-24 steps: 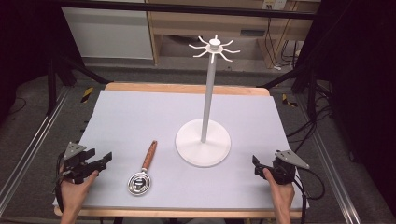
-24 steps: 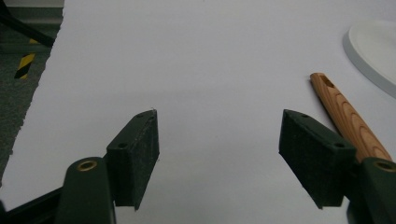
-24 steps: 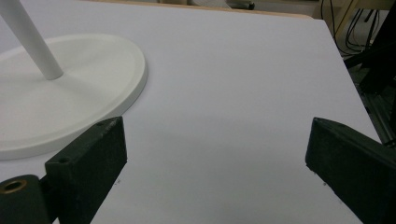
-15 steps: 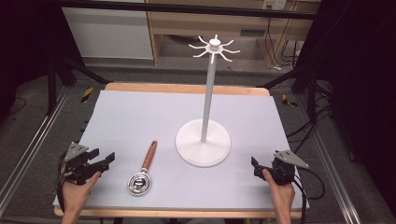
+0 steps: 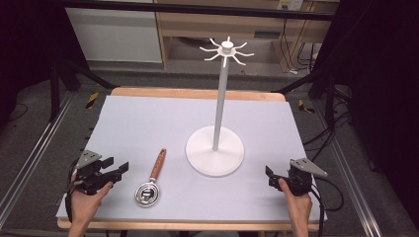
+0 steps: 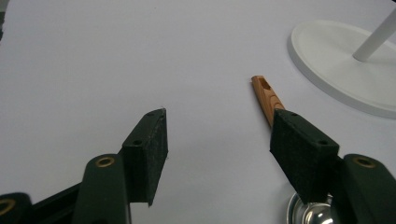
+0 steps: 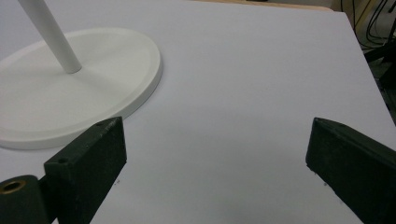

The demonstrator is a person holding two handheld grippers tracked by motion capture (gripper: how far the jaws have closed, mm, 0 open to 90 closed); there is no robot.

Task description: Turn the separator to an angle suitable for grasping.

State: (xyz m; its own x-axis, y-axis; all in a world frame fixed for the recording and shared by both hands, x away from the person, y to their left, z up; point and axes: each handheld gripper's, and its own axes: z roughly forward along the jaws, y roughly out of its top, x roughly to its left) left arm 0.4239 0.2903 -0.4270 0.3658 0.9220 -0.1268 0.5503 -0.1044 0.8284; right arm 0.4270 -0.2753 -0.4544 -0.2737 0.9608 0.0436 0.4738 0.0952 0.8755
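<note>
Utensil: wooden-handled metal strainer (image 5: 150, 181) lies flat on the mat (image 5: 148, 123), untouched, at 3 o'clock of the left gripper (image 5: 118, 171).
Left gripper: open, empty.
Right gripper (image 5: 269, 176): open, empty.
Progress: nothing hung yet.
Stand (image 5: 215, 150): at 1 o'clock of the strainer; hooks (image 5: 227, 51) bare.

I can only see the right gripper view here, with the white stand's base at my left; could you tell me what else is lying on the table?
Observer: A utensil with a wooden handle and a coiled metal head lies left of the stand's base.
Operator: How does the left gripper stand?
Observer: The left gripper is open, nothing between its pads, just left of that utensil.
Operator: What tops the stand?
Observer: A ring of white hooks.
</note>
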